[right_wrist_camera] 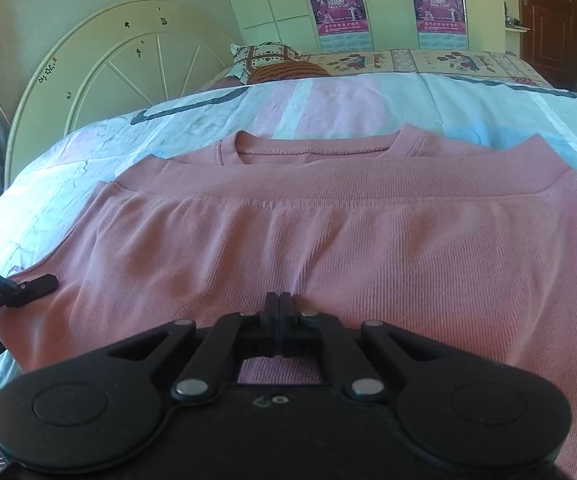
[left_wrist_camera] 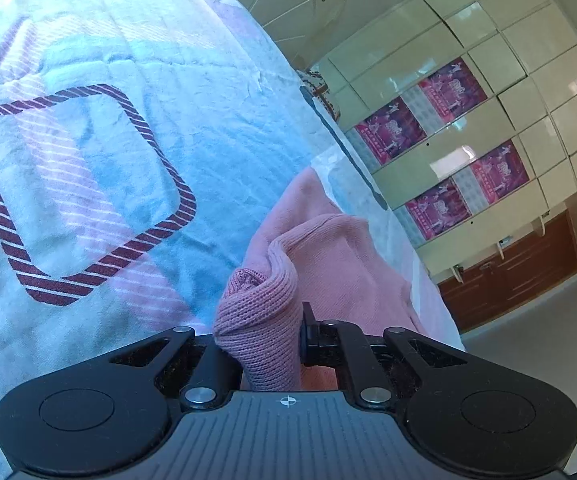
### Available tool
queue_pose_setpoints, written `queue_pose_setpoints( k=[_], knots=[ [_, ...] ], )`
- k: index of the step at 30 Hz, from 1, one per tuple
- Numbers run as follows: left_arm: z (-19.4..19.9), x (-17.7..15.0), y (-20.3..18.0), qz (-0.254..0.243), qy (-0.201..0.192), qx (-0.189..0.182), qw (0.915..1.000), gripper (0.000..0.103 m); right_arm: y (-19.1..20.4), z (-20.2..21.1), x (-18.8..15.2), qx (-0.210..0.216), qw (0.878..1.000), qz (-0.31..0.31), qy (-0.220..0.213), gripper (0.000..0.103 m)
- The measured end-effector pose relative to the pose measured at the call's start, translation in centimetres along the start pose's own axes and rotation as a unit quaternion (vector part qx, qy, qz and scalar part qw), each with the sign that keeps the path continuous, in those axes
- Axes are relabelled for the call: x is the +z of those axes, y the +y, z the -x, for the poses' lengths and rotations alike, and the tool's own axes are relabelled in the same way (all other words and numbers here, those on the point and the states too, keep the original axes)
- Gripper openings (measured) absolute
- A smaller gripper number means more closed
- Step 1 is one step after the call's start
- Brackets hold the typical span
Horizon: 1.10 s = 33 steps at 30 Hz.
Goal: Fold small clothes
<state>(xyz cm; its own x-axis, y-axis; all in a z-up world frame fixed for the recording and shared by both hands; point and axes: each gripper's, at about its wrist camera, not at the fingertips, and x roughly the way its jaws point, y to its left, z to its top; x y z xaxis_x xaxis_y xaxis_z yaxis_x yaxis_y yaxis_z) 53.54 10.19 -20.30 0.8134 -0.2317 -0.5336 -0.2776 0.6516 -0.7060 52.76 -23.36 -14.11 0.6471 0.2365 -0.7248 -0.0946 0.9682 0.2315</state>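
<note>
1. Pink knit is what fills both views: a sweater [right_wrist_camera: 328,240] is laid flat on the bed [right_wrist_camera: 88,148], neckline toward the headboard [right_wrist_camera: 108,52], hem band folded up across the chest.
2. A bunched, ribbed corner of the sweater [left_wrist_camera: 260,320] is pinched by the left gripper [left_wrist_camera: 264,344], its fingers clamped on thick cloth near the bed's edge.
3. At the near edge of the sweater, the right gripper [right_wrist_camera: 278,308] is seen with fingers pressed together; only a thin layer, if any, is caught, and that cannot be told for sure.
4. Risk judged: if the right side is barely held, one side would be lifted alone and the fold skewed.
5. The thick left bunch could slip free under tension.
</note>
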Motion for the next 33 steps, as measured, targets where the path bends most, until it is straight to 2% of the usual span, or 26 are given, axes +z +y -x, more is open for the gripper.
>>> queue_pose_setpoints(
  k=[4,8,13,15,18,21,25,27,28,29,30,31,32,33],
  knots=[
    [0.9,0.0,-1.7,-0.013,-0.010,-0.001,0.9999,0.008,-0.5,-0.1,0.1,0.014,1.000,-0.005,0.002,0.000],
    [2.2,-0.1,-4.5,-0.038,-0.018,-0.022,0.9989,0.008,-1.0,-0.2,0.1,0.030,0.999,-0.012,0.001,0.000],
    [3.6,-1.3,-11.2,-0.110,-0.010,-0.073,0.9912,0.008,-2.1,0.2,0.2,0.054,0.998,-0.030,0.001,0.000],
    [3.8,-2.3,-14.2,-0.143,0.002,-0.090,0.9857,0.008,-3.5,1.8,0.3,0.067,0.995,-0.062,-0.025,0.008],
    [3.6,-4.6,-18.7,-0.191,0.028,-0.110,0.9749,0.008,-7.0,5.0,0.2,0.070,0.989,-0.109,-0.066,0.009],
    [2.6,-8.1,-22.5,-0.227,0.064,-0.124,0.9637,0.008,-11.3,8.0,-0.2,0.050,0.983,-0.151,-0.096,0.009],
    [0.2,-15.6,-26.4,-0.261,0.139,-0.134,0.9459,0.008,-17.4,11.3,-1.4,0.021,0.971,-0.207,-0.116,0.009],
    [-1.9,-20.1,-27.4,-0.288,0.202,-0.123,0.9280,0.009,-19.7,12.5,-2.2,0.015,0.967,-0.228,-0.116,0.009],
    [-2.9,-22.3,-27.7,-0.307,0.238,-0.098,0.9163,0.012,-20.6,12.9,-2.4,0.021,0.964,-0.238,-0.115,0.013],
    [-2.9,-23.8,-28.0,-0.328,0.242,-0.071,0.9102,0.012,-21.5,13.3,-2.7,0.026,0.962,-0.247,-0.115,0.022],
    [-1.7,-24.2,-28.5,-0.345,0.226,-0.078,0.9078,0.030,-22.2,13.6,-3.0,0.032,0.960,-0.253,-0.116,0.029],
    [-0.3,-24.0,-29.0,-0.351,0.233,-0.107,0.9004,0.062,-22.5,13.8,-3.1,0.036,0.959,-0.255,-0.117,0.053],
    [1.2,-23.2,-29.1,-0.346,0.230,-0.132,0.9002,0.067,-22.7,14.2,-3.2,0.038,0.959,-0.254,-0.124,0.067],
    [2.9,-21.8,-29.1,-0.344,0.211,-0.143,0.9039,0.067,-22.7,14.4,-3.2,0.046,0.959,-0.249,-0.130,0.066]
  ],
)
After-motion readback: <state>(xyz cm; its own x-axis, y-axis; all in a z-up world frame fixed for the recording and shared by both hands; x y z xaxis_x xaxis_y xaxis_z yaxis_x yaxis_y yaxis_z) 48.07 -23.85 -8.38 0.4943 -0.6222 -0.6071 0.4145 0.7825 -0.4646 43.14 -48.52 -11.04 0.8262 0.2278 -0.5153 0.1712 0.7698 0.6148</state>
